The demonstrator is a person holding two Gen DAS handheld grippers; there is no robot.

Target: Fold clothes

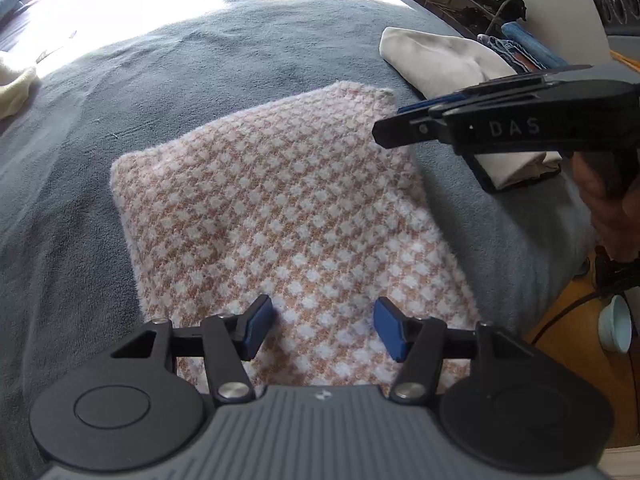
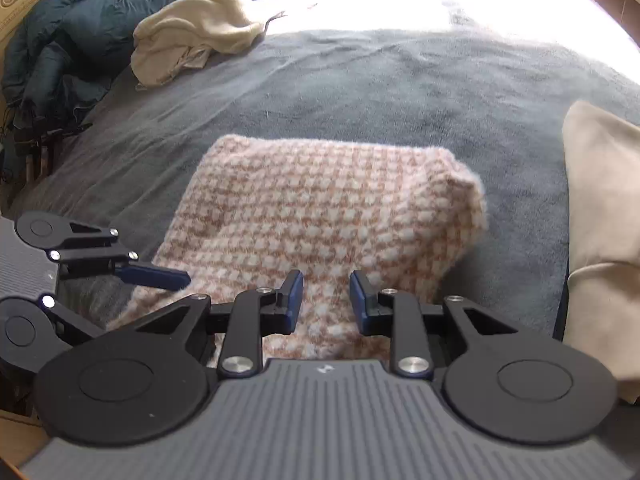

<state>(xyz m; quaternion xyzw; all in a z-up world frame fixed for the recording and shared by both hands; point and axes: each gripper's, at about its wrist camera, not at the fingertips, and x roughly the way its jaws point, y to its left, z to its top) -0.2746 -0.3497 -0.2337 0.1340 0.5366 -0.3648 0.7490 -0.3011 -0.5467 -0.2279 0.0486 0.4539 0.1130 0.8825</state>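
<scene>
Knitwear folded into a pad lies directly beneath both grippers, long axis running away from them, left gripper and right gripper both open, empty, hovering over its near edge.

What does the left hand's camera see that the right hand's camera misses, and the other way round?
Only the left wrist view shows the shoe rack by the wall, the folded blue and denim clothes and the pale bowl on the floor. Only the right wrist view shows the dark teal duvet bunched at the bed's edge. Both show the pink-and-white checked knit folded on the grey blanket, the crumpled cream garment, and both open grippers, left gripper and right gripper.
</scene>
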